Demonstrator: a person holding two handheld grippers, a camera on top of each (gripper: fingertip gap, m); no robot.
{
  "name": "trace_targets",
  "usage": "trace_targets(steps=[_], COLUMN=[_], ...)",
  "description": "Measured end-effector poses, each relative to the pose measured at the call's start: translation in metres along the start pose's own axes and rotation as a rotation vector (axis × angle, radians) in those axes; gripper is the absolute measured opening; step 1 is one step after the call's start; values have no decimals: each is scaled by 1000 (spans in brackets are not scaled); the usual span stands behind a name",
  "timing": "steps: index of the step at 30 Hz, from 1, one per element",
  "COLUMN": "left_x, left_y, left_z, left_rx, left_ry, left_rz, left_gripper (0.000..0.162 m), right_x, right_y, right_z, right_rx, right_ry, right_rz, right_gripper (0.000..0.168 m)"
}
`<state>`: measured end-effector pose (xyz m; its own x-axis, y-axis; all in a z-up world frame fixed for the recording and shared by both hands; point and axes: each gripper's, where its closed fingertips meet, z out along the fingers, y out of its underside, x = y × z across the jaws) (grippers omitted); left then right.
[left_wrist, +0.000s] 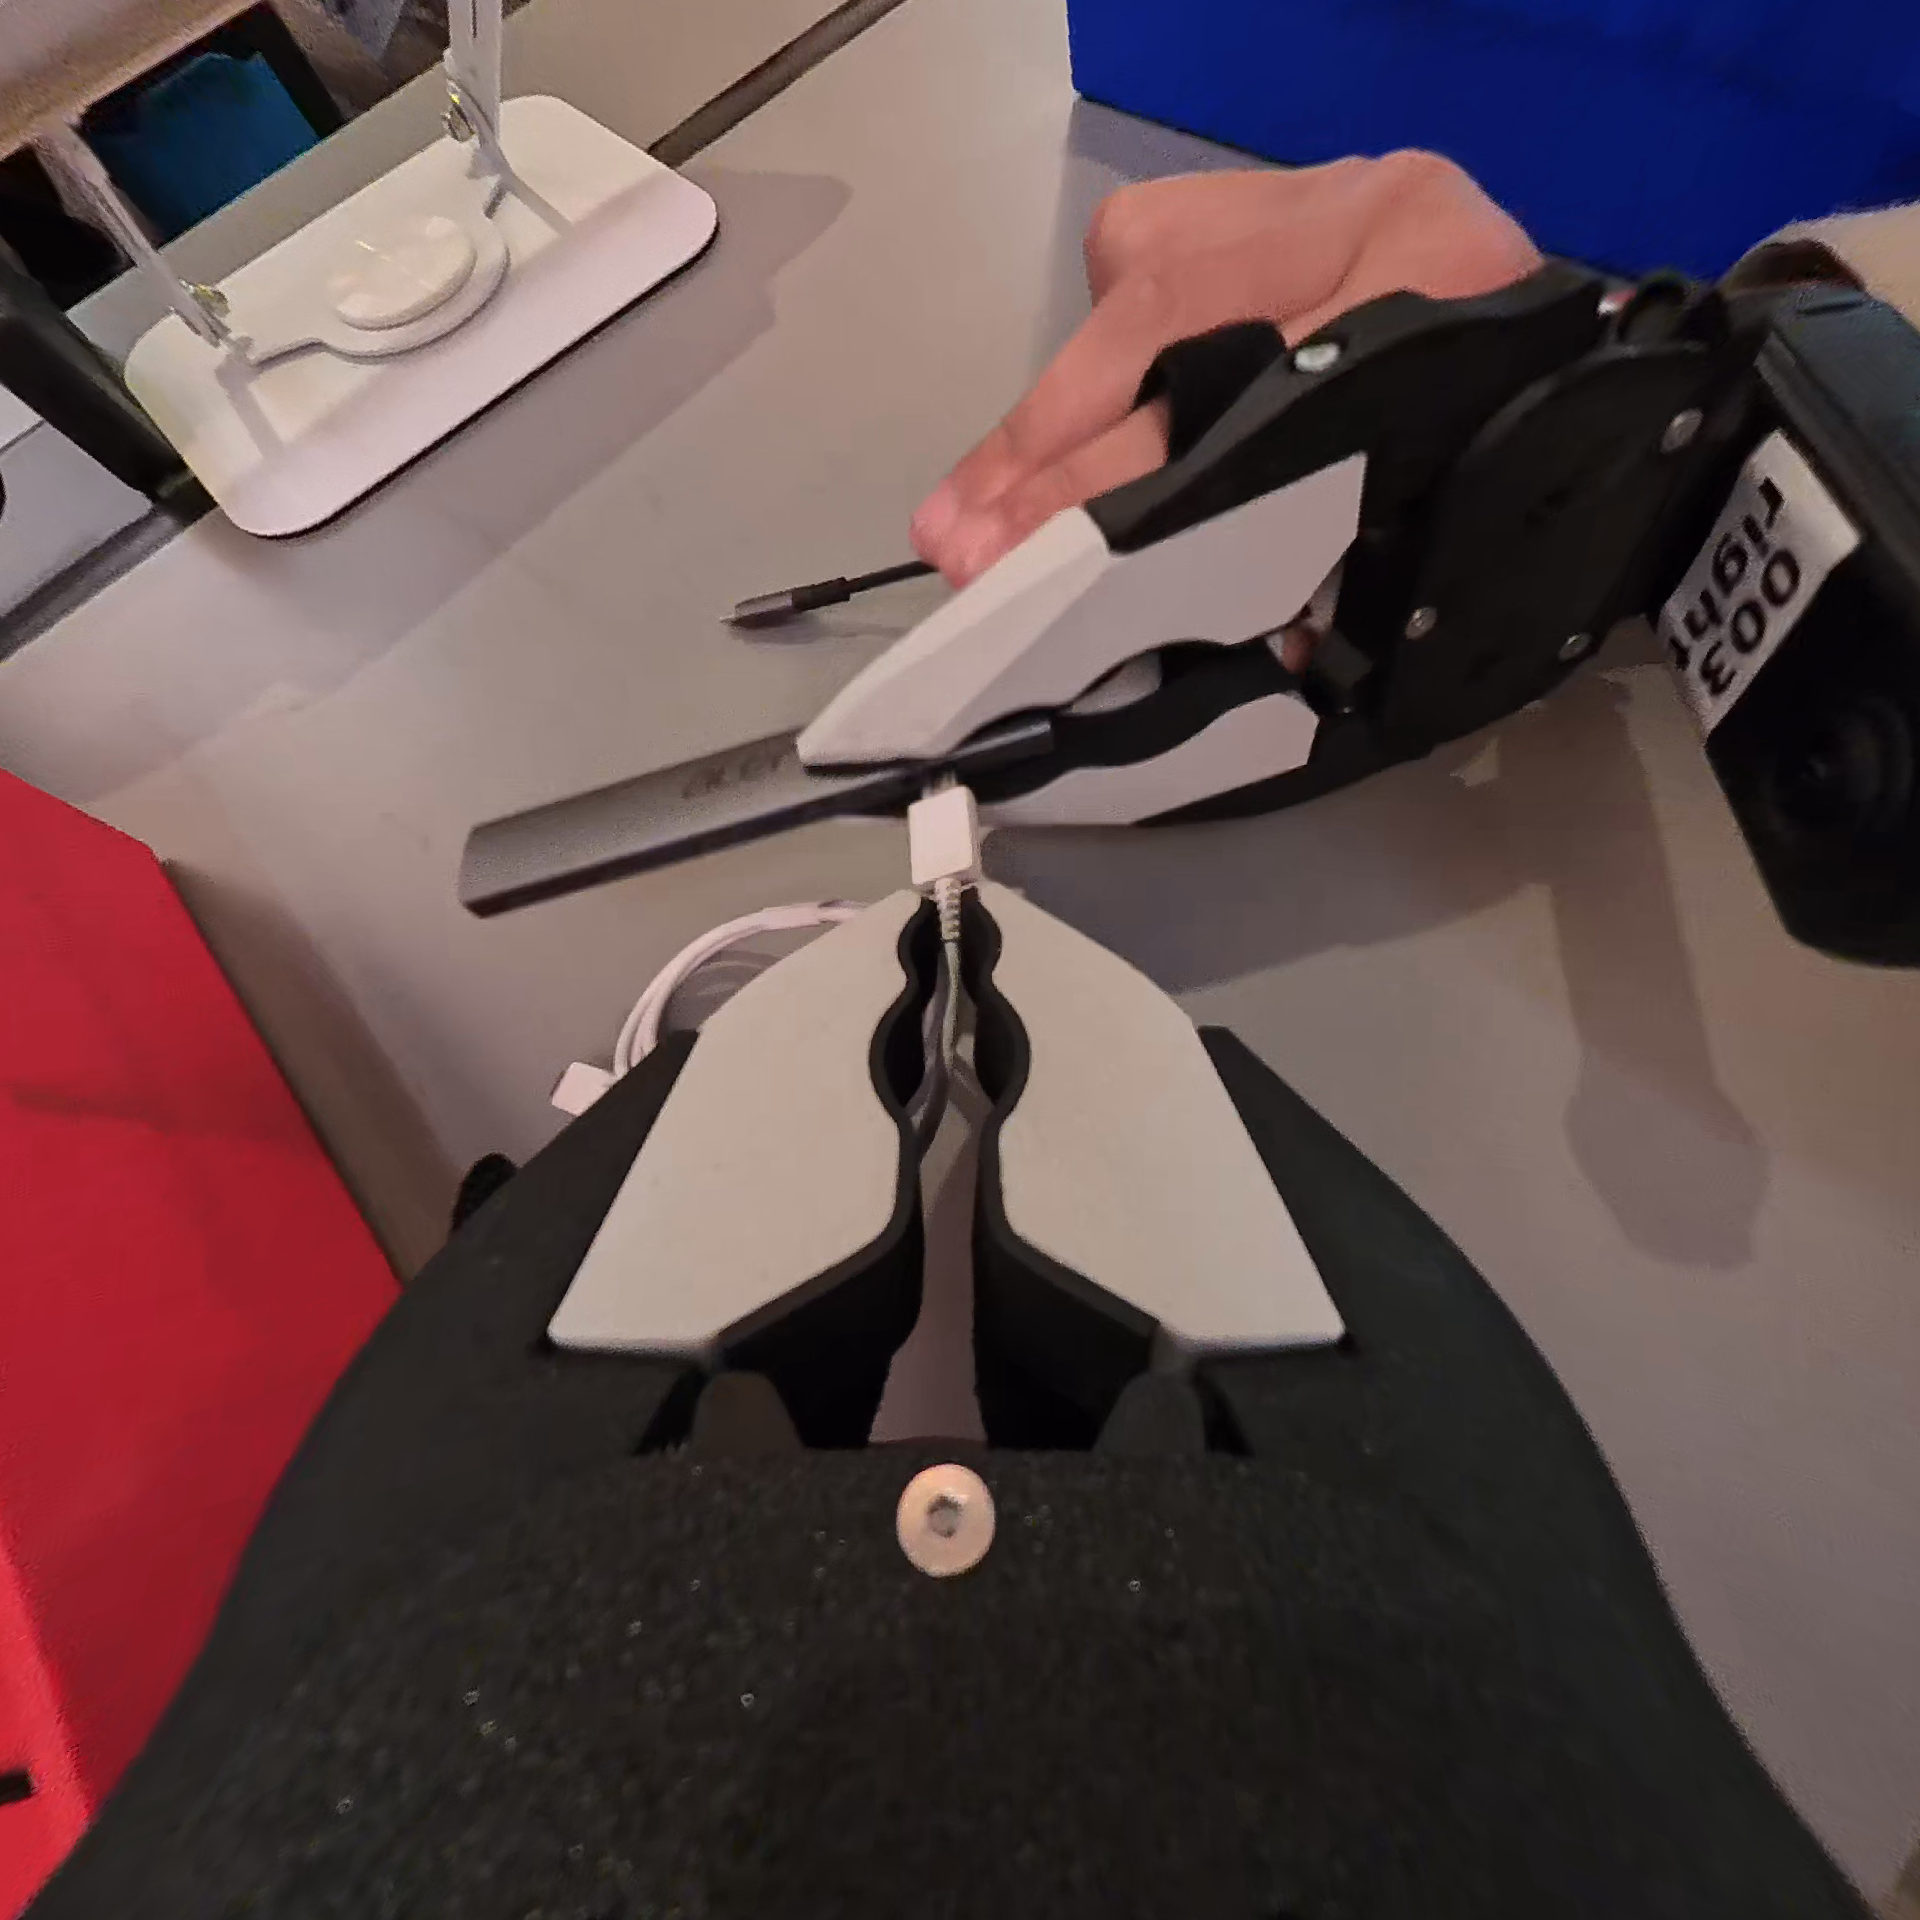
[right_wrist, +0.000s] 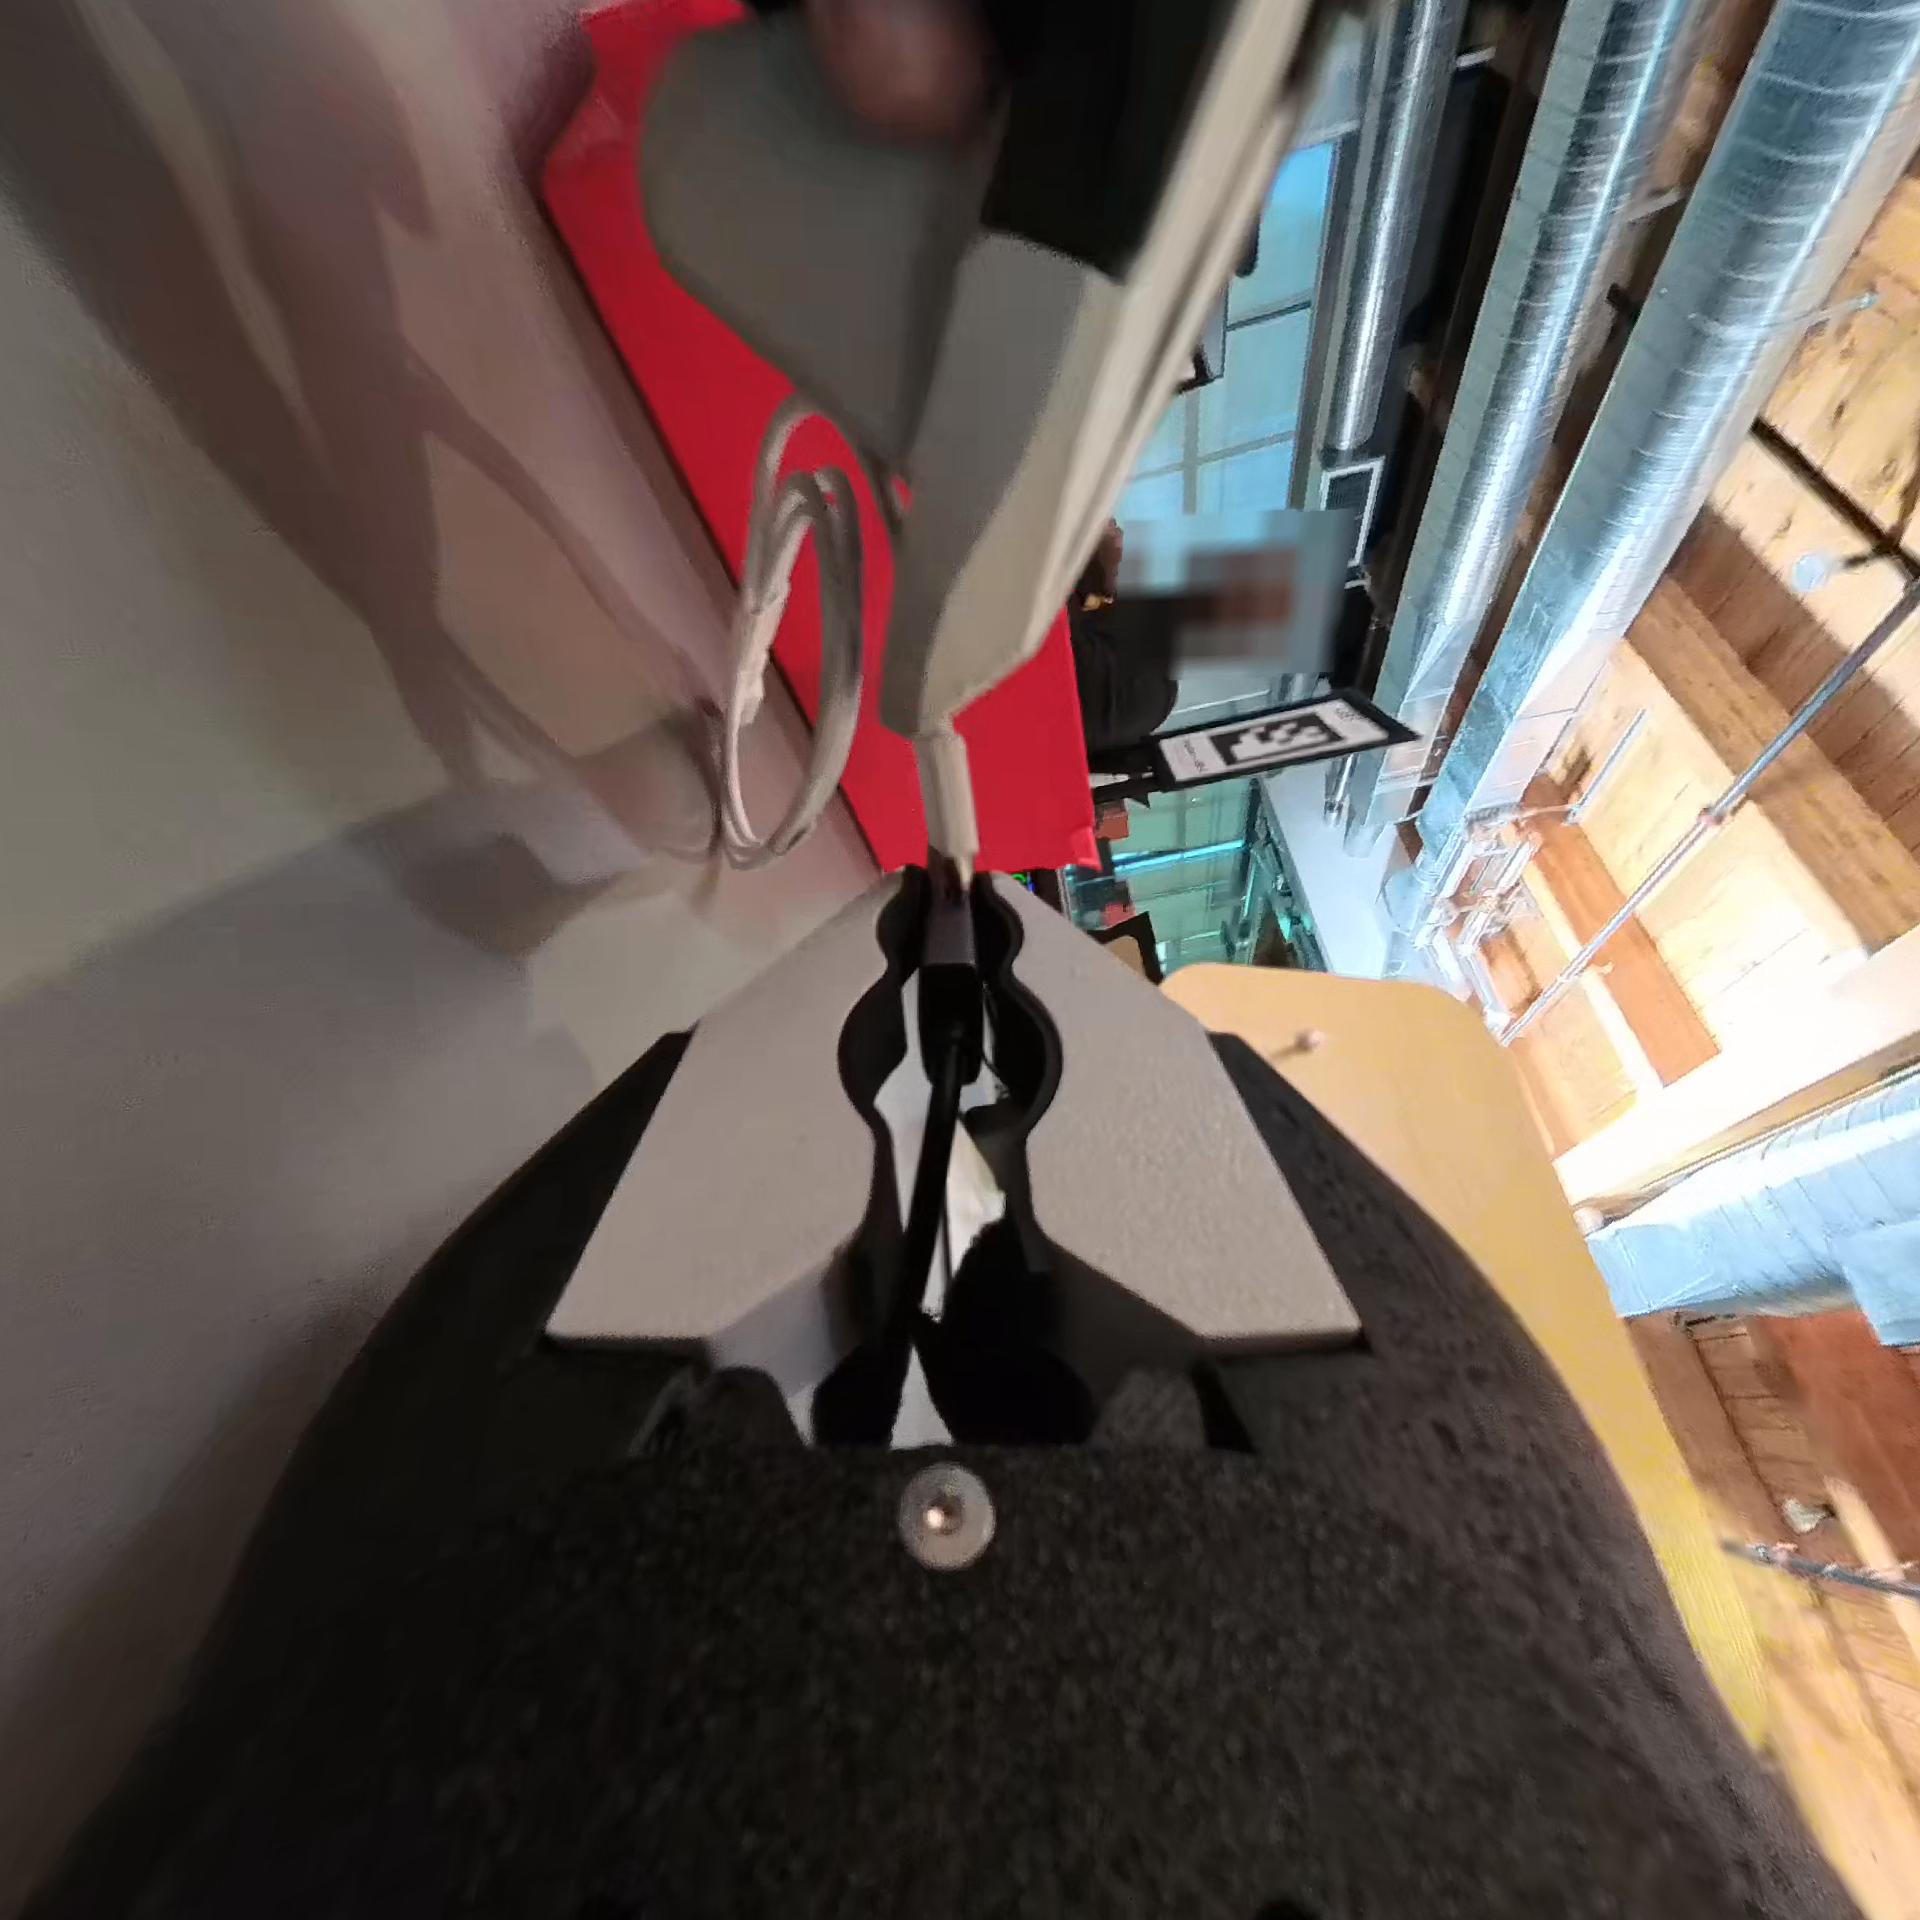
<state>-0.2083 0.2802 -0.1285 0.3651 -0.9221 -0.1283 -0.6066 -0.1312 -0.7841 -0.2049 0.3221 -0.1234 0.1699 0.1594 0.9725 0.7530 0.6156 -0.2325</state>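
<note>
Red box: a matte red flat-sided box (left_wrist: 156, 1195) fills the 9 o'clock edge of the left wrist view, resting on the pale grey tabletop (left_wrist: 1351, 1039).
Lamp base: a white rounded-rectangle base with a round disc and thin metal legs (left_wrist: 416, 312) sits at 11 o'clock, well apart from both tools.
Spare lead: a black cable end with a metal plug (left_wrist: 800, 601) lies at 12 o'clock on the table, untouched.
Hub: a slim dark-grey metal adapter bar (left_wrist: 644, 842) lies just left of centre, angled.
Left gripper (left_wrist: 948, 914): tongs pressed together on the braided white cable (left_wrist: 948, 914) just behind its white plug (left_wrist: 940, 840).
Coil: the rest of that white cable (right_wrist: 800, 665) loops beside the red box.
Plug state: the white plug's tip touches the hub's edge; whether it is seated cannot be told.
Right gripper (left_wrist: 883, 764): at 2 o'clock, tongs clamped on the hub's end, a bare hand (left_wrist: 1226, 343) behind it.
</note>
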Motion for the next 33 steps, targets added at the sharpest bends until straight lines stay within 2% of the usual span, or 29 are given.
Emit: trace_targets(steps=[5,12,23,26,27,33], left_x=[-2,-6,-6,-4,-3,-4], left_y=[2,8,2,10,11,10], left_z=[5,8,11,18,18,16], left_rx=[-24,-71,13,-20,-18,-29], left_ry=[-12,-100,-14,6,12,19], left_rz=[-12,83,-27,-35,-37,-57], left_gripper=[4,4,4,8,3,2], right_x=[-4,-9,-4,-3,-4,-2], right_y=[4,5,5,-3,-2,-4], right_z=[1,2,1,0,1,-1], right_rx=[-25,-36,-73,-33,-46,-16], right_ry=[-20,-43,-43,-48,-48,-9], right_rz=[-12,-1,69,125,126,142], right_gripper=[8,8,8,8,9,11])
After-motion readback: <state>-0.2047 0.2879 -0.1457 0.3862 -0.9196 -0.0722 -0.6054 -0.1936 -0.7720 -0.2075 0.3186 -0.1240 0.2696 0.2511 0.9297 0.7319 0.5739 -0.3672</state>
